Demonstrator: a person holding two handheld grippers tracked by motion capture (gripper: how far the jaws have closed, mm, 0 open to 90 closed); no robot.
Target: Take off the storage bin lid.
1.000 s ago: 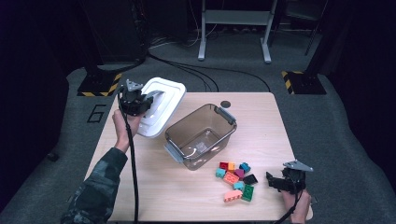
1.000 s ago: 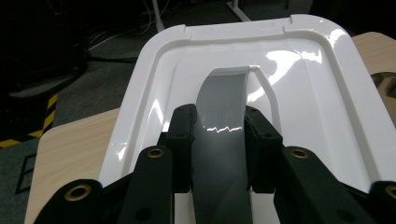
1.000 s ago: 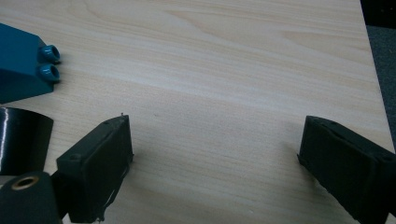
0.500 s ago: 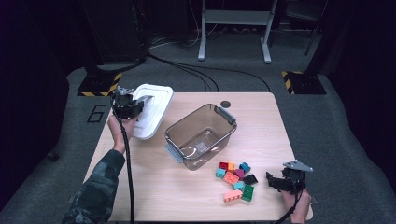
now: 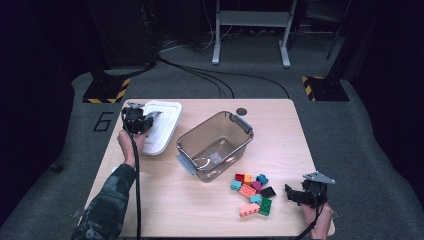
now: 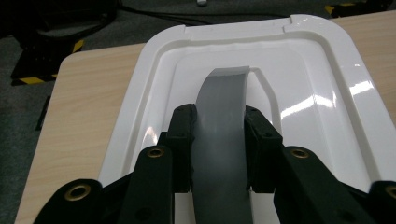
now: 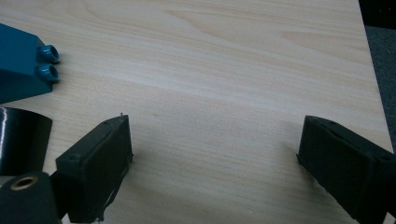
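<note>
Lid off, bricks still loose

Left tool (image 6: 217,140) pinches the white lid's (image 5: 161,125) grey handle (image 6: 222,135) beside the empty container (image 5: 215,145); right tool (image 7: 210,163) spread.

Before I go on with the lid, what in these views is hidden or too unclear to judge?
- Whether the white lid rests flat on the table: in the high view the left tool covers its near part.
- Near end of the grey handle: cut off by the bottom edge of the left tool view.
- Teal brick: cut by the left edge of the right tool view.
- Small dark disc: too small in the high view to identify.
</note>
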